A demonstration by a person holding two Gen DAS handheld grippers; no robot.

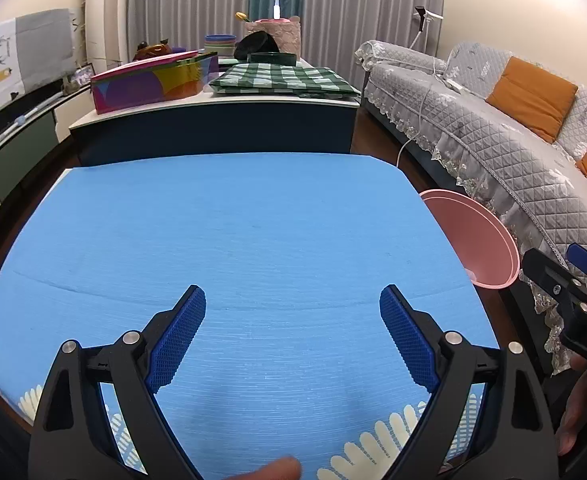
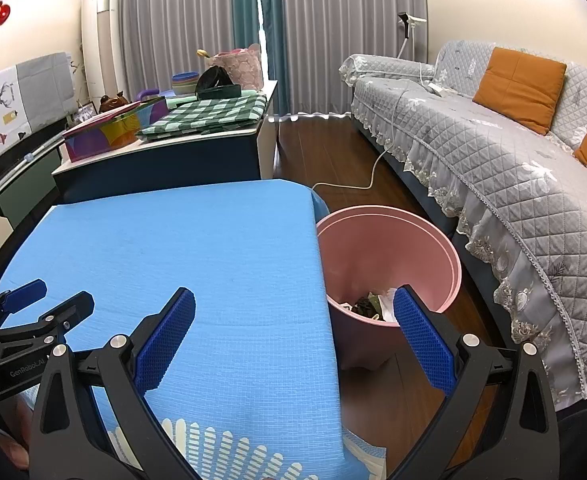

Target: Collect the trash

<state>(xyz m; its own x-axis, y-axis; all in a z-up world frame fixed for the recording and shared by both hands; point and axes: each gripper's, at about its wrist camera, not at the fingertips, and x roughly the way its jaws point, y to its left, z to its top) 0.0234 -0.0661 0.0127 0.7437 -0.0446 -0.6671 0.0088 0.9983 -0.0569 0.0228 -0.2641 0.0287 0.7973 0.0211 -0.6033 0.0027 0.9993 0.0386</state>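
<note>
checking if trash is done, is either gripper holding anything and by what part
Nothing is held. The left gripper and right gripper are both open and empty; the trash lies in the bin.

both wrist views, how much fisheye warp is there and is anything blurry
Left wrist view: the blue tablecloth edges bow strongly, corners go dark, and a fingertip at the bottom is out of focus. Right wrist view: same bowing on the sofa; the pink bin stays sharp, with trash visible inside.
</note>
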